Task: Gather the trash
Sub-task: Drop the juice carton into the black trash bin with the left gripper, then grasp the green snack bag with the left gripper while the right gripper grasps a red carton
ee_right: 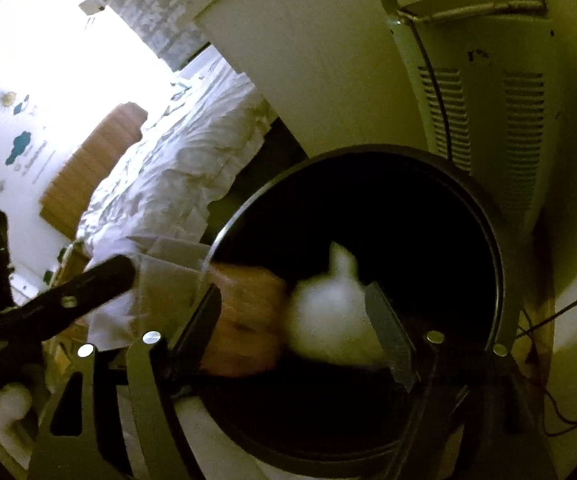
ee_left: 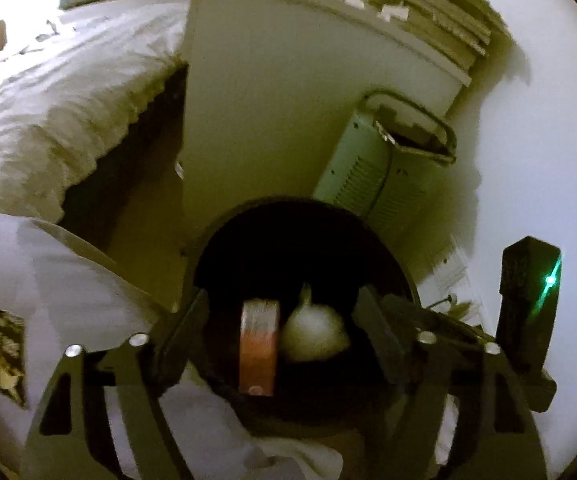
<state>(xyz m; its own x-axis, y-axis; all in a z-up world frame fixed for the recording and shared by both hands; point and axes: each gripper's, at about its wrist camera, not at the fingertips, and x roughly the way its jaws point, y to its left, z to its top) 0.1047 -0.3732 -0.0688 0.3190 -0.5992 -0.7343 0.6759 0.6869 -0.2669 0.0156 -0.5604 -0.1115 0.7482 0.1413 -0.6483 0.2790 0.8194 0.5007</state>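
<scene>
A round black trash bin (ee_left: 308,206) stands on the floor below both grippers. My left gripper (ee_left: 282,300) hangs open over its mouth. Between its fingers, touching neither, I see a flat orange packet (ee_left: 258,352) standing on edge and a crumpled white paper ball (ee_left: 314,332) against the dark inside. My right gripper (ee_right: 292,288) is also open above the bin (ee_right: 368,151). The orange packet (ee_right: 248,320) and the white paper ball (ee_right: 328,316) show blurred between its fingers, and no pad presses on them.
The bin sits against a white cabinet side (ee_left: 268,100), with a white slatted heater (ee_right: 488,120) beside it. A bed with a white duvet (ee_right: 168,168) lies to the left. A thin cable (ee_right: 560,312) runs along the floor at the right. Books (ee_left: 428,12) are stacked on the cabinet.
</scene>
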